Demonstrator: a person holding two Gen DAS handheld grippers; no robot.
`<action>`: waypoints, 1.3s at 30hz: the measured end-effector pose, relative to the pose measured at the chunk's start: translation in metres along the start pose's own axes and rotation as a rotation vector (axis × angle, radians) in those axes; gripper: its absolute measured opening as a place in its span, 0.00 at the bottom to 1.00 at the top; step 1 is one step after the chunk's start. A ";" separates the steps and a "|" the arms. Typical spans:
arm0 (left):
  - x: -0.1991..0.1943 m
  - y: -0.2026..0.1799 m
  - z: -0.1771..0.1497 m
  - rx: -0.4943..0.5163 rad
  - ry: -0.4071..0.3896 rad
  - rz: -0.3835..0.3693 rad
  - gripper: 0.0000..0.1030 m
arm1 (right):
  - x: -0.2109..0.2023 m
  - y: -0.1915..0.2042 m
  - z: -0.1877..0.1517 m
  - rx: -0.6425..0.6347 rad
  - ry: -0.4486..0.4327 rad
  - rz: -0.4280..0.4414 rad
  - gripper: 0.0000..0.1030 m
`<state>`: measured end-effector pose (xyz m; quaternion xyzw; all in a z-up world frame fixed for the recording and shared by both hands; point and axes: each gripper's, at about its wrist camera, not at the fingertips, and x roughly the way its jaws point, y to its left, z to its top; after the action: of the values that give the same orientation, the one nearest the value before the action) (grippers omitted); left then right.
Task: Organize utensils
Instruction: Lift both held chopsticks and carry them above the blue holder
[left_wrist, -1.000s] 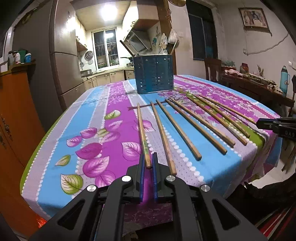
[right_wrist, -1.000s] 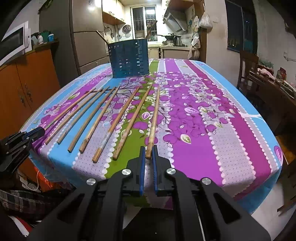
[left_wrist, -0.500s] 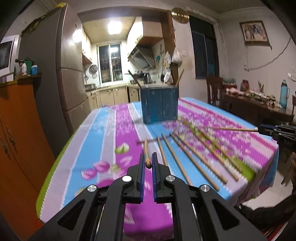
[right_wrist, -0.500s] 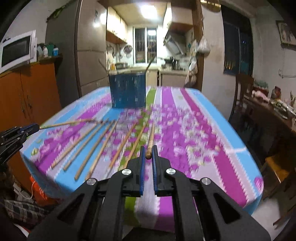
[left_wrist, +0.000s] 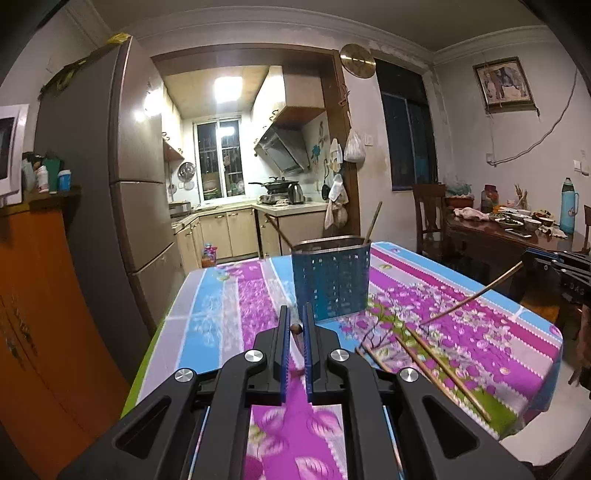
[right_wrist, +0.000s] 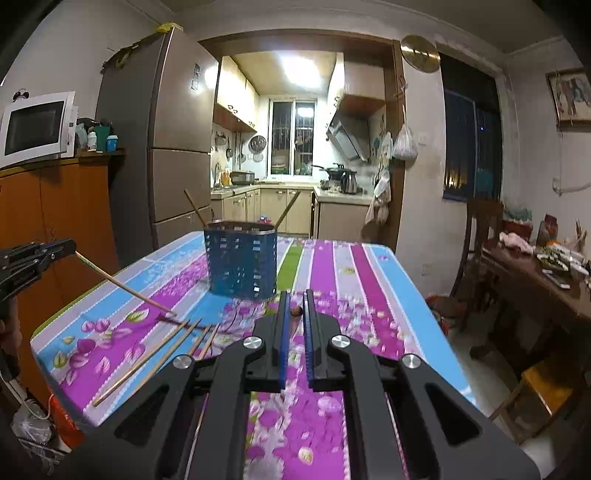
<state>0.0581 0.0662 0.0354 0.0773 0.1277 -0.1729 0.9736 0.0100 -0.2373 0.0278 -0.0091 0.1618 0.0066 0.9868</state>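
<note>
1. Left gripper (left_wrist: 295, 328), tipped slightly downward above the near table edge, pinches one chopstick (right_wrist: 125, 288).
2. Right gripper (right_wrist: 295, 312), tilted likewise, pinches another chopstick (left_wrist: 469, 299).
3. Loose chopsticks (left_wrist: 439, 373) lie on the tablecloth (left_wrist: 229, 317).
4. The blue holder (left_wrist: 330, 278) stands farther back.

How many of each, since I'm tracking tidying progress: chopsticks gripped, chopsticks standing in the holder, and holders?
Gripped chopsticks: 2, one in the left gripper, one in the right gripper
Standing chopsticks: 2
Blue holder: 1
Total: 5
</note>
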 end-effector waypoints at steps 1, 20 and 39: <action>0.003 0.001 0.004 -0.001 -0.002 -0.002 0.08 | 0.001 -0.001 0.003 -0.001 -0.005 0.002 0.05; 0.037 0.008 0.062 0.008 -0.061 -0.070 0.08 | 0.034 -0.017 0.069 -0.008 -0.121 0.045 0.05; 0.027 0.013 0.085 -0.031 -0.073 -0.126 0.08 | 0.017 -0.004 0.096 -0.006 -0.171 0.110 0.05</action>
<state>0.1058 0.0534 0.1103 0.0476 0.0994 -0.2346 0.9658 0.0567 -0.2390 0.1136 -0.0027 0.0770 0.0620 0.9951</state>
